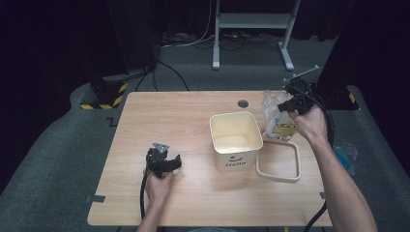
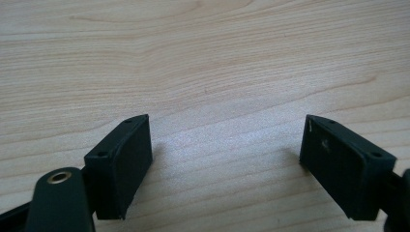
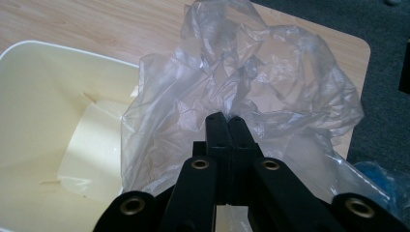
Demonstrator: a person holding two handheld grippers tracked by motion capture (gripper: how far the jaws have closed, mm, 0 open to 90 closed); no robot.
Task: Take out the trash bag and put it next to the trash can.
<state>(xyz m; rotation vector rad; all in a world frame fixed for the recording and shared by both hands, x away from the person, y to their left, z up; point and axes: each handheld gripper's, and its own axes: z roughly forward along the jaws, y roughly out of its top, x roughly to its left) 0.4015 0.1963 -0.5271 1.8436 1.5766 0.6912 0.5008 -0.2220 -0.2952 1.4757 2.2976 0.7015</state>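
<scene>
- Bin: a cream square tub with "Hello" on its front wall stands open near the middle of the table; its inside looks bare apart from a pale floor panel.
- A clear plastic bag, crumpled, is held just beside the bin's right rim, over the table's right part.
- The right gripper has its jaws pressed together, pinching a fold of the bag.
- The left gripper rests low over bare wood, jaws spread wide with nothing between them.
- A cream square frame lies flat right of the bin.
- The yellow print under the bag in the high view is too crumpled to read.
</scene>
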